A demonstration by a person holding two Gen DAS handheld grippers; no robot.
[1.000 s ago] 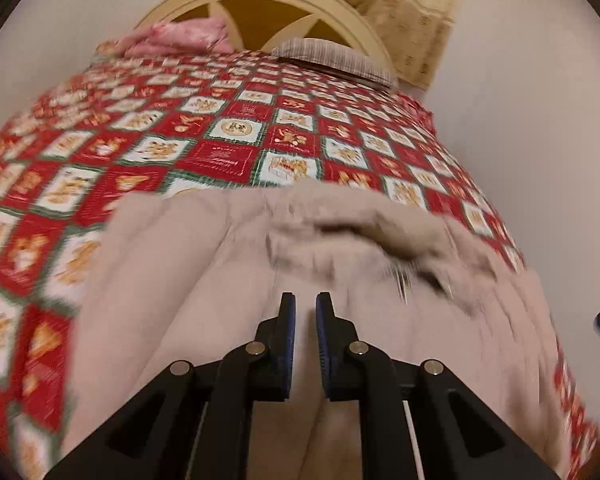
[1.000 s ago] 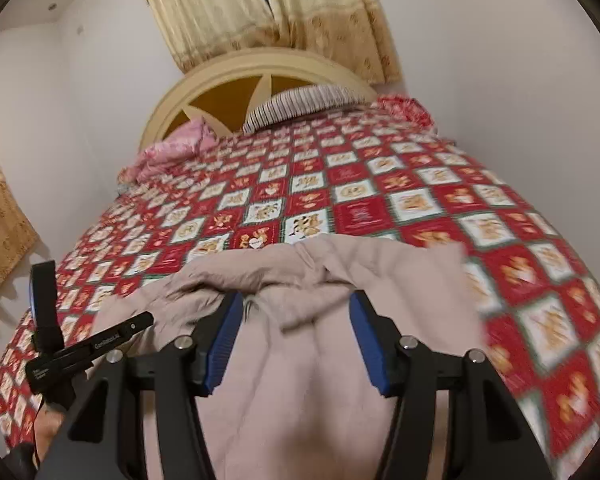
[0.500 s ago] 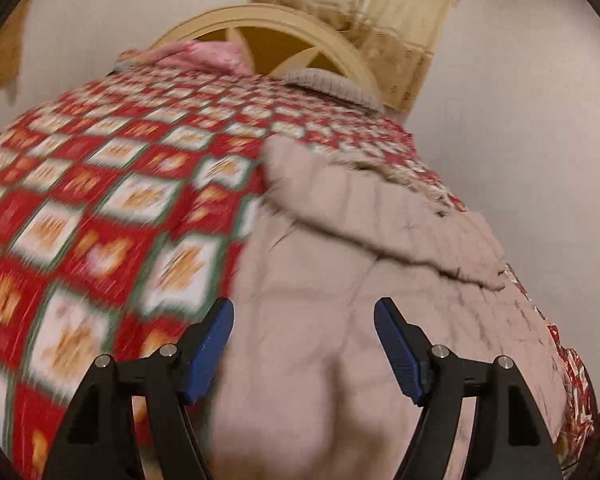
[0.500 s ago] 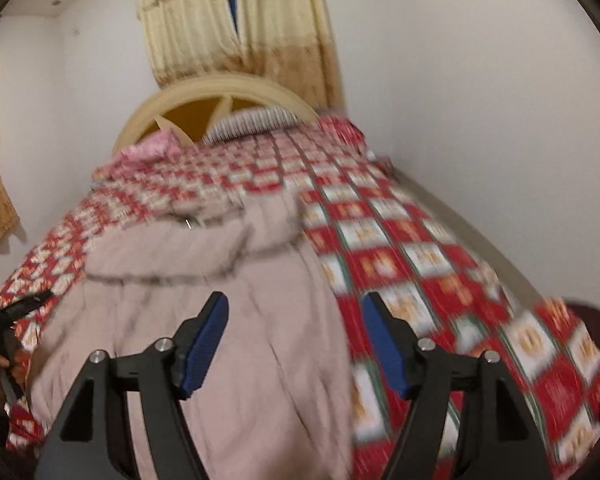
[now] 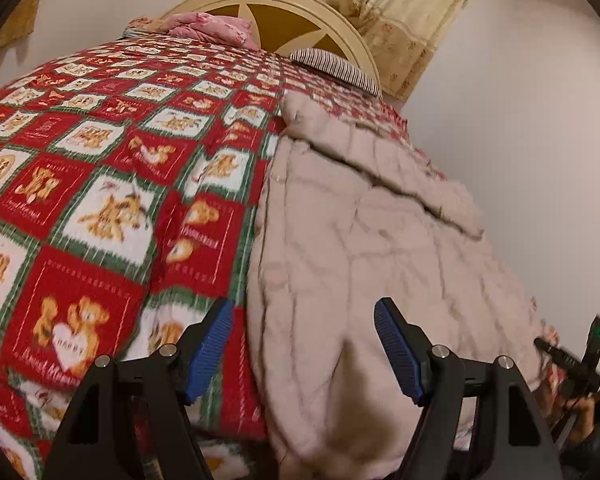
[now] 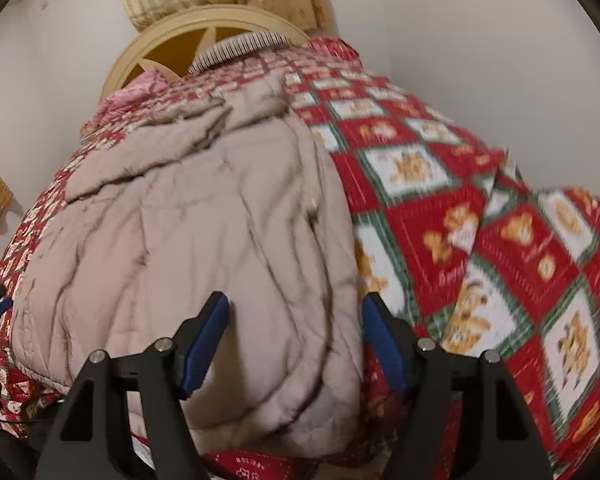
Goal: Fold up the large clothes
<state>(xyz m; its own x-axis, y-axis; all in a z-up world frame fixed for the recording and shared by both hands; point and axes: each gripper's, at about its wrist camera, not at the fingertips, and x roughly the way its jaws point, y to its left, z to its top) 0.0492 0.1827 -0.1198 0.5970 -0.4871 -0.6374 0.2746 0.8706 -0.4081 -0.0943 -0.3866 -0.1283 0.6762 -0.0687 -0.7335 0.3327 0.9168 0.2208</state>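
In the left wrist view, the red teddy-bear quilt [image 5: 100, 208] filled the left half of the frame. To its right lay the beige padded coat [image 5: 372, 248], running from the upper middle down to the bottom edge, its hem hanging over the near side of the bed. The left gripper [image 5: 302, 344] sat low in the centre, angled downward over the coat's left edge, its blue pads spread wide with nothing pinched between them. At the lower right edge a hand [image 5: 580, 428] held the other tool (only partly visible).

In the right wrist view, the coat [image 6: 188, 240] covered the left and centre of the frame, and the quilt [image 6: 500, 260] took the right. The right gripper [image 6: 294, 338] hovered low in the centre, tilted downward above the coat's right edge, pads apart and gripping nothing. The cream headboard [image 6: 168, 48] and a striped pillow [image 6: 236, 46] stood at the top.
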